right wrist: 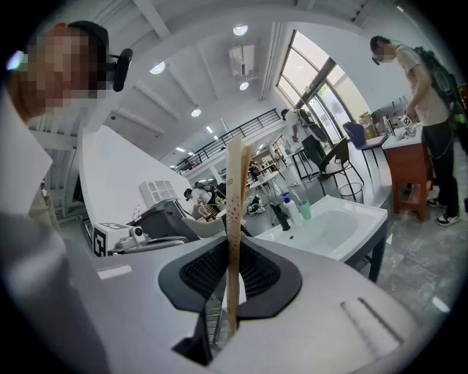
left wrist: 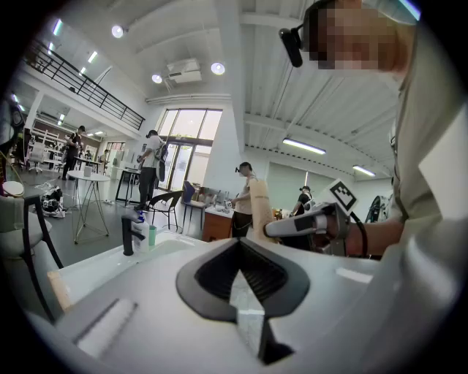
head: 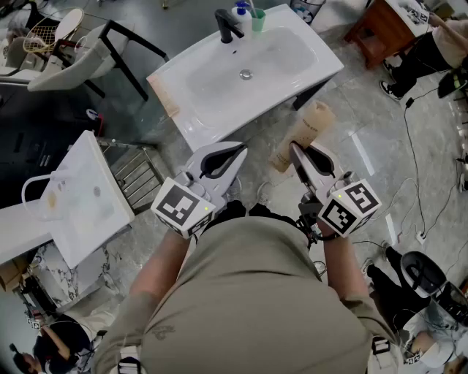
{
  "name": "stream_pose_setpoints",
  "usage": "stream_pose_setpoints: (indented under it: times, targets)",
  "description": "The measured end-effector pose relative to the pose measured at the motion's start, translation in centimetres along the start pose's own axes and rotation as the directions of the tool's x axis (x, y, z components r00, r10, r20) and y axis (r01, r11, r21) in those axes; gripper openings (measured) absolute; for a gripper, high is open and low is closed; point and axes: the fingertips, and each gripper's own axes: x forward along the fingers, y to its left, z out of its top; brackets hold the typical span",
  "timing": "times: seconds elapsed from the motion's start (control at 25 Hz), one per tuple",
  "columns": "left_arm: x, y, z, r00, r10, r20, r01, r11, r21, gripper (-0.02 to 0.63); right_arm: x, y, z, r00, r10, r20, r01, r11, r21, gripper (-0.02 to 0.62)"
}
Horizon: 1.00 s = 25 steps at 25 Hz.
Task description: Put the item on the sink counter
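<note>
White sink [head: 316, 55] ahead, its tabletop rim bare at front. Tan flat item [head: 300, 134] pinched in right gripper [head: 295, 152] jaws, not yet over sink. Better carry forward, lay flat, then release. Left gripper [head: 232, 154] jaws together, empty.

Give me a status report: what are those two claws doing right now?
Right gripper shut on tan flat item, short of the sink. Left gripper shut, empty. Faucet, cup at sink's back edge.
</note>
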Motion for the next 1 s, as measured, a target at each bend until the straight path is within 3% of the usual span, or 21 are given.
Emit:
stream_pose_setpoints:
  times: [0.64,1.0]
  targets:
    - [1.2,-0.3,0.2,1.000,-0.010,-0.008,0.011,1.000,0.019,0.006,-0.6,-1.2,0.1,1.000,-0.014,0.013,0.013,1.000,0.022,0.055]
    - [2.9,-2.0,-0.3,1.000,0.030,-0.008,-0.030,1.000,0.001,0.006,-2.4,-3.0,0.2,1.000,0.016,-0.004,-0.016,0.999,0.028,0.055]
